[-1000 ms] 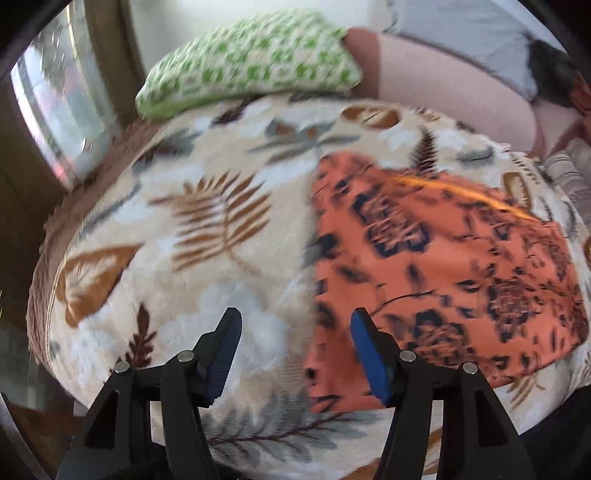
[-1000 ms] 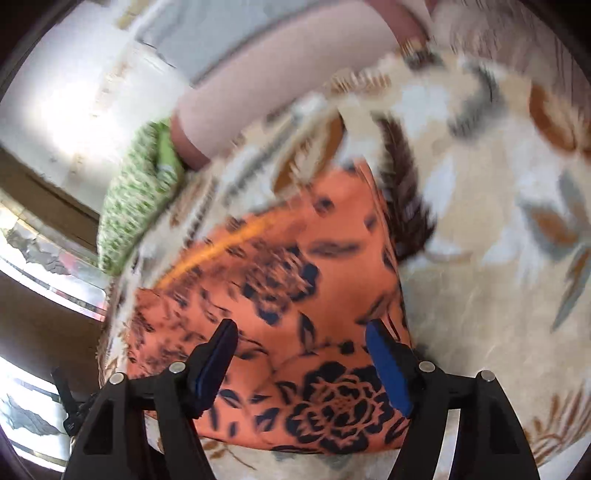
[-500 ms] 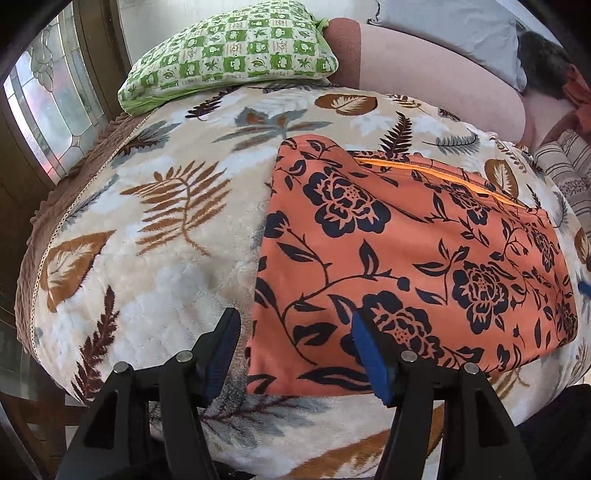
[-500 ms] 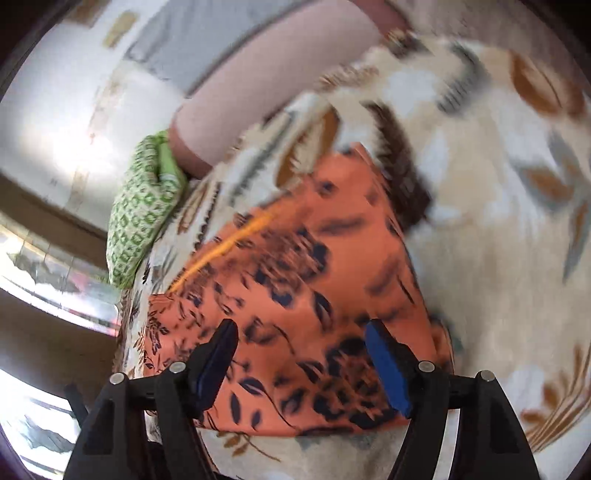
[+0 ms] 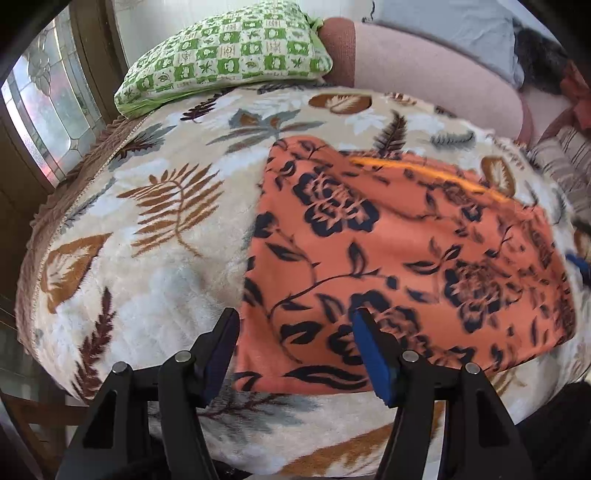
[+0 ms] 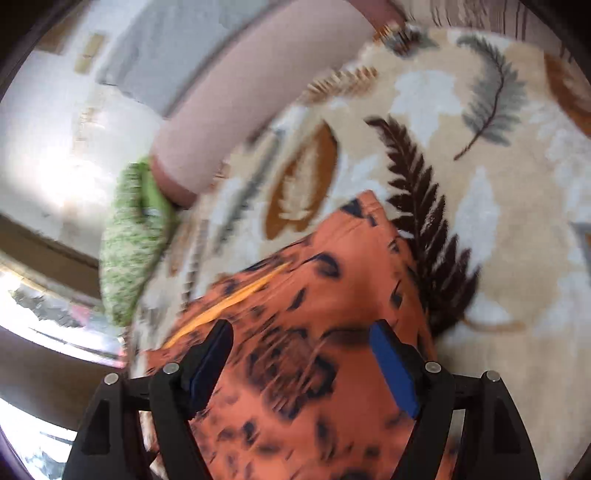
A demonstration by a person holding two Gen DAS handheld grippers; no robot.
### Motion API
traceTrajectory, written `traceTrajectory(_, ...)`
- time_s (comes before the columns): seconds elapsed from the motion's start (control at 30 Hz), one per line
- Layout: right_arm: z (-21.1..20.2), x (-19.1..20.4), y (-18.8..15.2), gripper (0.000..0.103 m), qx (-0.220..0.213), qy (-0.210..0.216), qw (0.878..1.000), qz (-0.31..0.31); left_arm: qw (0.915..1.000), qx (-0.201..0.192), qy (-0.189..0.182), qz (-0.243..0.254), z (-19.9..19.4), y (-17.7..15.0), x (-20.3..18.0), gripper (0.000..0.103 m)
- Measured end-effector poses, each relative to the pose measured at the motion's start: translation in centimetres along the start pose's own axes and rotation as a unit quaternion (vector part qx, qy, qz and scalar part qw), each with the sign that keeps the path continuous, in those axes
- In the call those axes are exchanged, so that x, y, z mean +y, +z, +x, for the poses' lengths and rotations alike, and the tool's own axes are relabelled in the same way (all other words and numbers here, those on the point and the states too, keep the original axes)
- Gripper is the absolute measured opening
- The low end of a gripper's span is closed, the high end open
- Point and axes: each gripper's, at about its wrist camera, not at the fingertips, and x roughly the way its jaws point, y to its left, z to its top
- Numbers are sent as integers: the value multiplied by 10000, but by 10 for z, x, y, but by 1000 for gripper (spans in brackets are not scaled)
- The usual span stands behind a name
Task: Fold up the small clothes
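Observation:
An orange garment with dark blue flowers (image 5: 399,251) lies flat on a leaf-patterned blanket (image 5: 155,221). My left gripper (image 5: 295,354) is open and empty, just above the garment's near left corner. The garment also shows in the right wrist view (image 6: 317,332), blurred. My right gripper (image 6: 301,365) is open and empty, low over the garment's right part. A blue pad of the right gripper (image 5: 580,264) shows at the garment's right edge in the left wrist view.
A green checked pillow (image 5: 229,55) lies at the far left of the bed. A pink bolster (image 5: 424,62) and grey bedding (image 5: 443,18) lie behind. A window (image 5: 44,103) is at the left. Striped cloth (image 5: 569,162) is at the right.
The left gripper has shifted right onto the garment's near left corner. The right gripper has moved forward and lower over the garment, whose far corner now fills less of its view.

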Motion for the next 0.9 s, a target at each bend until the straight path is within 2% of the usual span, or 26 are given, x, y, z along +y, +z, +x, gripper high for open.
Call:
traceTrajectory(0.07, -33, -2, -31, 79, -126, 193, 9996, 148, 9997, -126, -204, -95, -5, 0, -7, 68)
traceTrajectory(0.13, -61, -16, -72, 80, -126, 274, 9978, 590, 9994, -194, -289, -7, -7, 0, -18, 69)
traceTrajectory(0.23, -76, -37, -118, 80, 27, 327, 9922, 1206, 9990, -153, -349, 241, -4, 1, -39, 69)
traceTrajectory(0.3, -68, -55, -139, 80, 214, 346, 9849, 1682, 9985, -168, -400, 339, -1, 2, -51, 69)
traceTrajectory(0.4, -57, -71, -139, 80, 104, 420, 9783, 2027, 9976, -174, -504, 446, 5, 6, -72, 69)
traceTrajectory(0.5, -45, -79, -128, 80, -27, 671, 9714, 2277, 9969, -242, -522, 534, 9, 8, -89, 69)
traceTrajectory(0.57, -39, -85, -121, 80, -77, 693, 9716, 2261, 9964, -221, -555, 596, 19, 8, -100, 75)
traceTrajectory(0.6, -33, -90, -119, 80, -117, 738, 9680, 2395, 9961, -103, -577, 656, 31, 5, -108, 77)
traceTrajectory(0.67, -33, -98, -115, 80, -239, 862, 9609, 2622, 9959, 61, -424, 792, 51, -1, -115, 79)
traceTrajectory(0.7, -34, -99, -113, 80, -246, 860, 9612, 2609, 9956, -99, -322, 876, 52, -5, -118, 80)
traceTrajectory(0.73, -36, -97, -111, 78, -272, 838, 9627, 2558, 9952, -225, -230, 928, 48, -7, -121, 81)
traceTrajectory(0.77, -38, -95, -108, 72, -310, 755, 9656, 2470, 9952, -162, -238, 932, 45, -6, -123, 80)
traceTrajectory(0.8, -40, -92, -105, 47, -311, 629, 9697, 2339, 9955, -117, -361, 872, 40, -4, -122, 80)
traceTrajectory(0.83, -40, -90, -102, 29, -283, 522, 9728, 2238, 9955, -190, -459, 804, 34, -2, -121, 80)
traceTrajectory(0.9, -38, -84, -100, 30, -286, 408, 9763, 2105, 9948, -519, -492, 721, 20, 2, -120, 80)
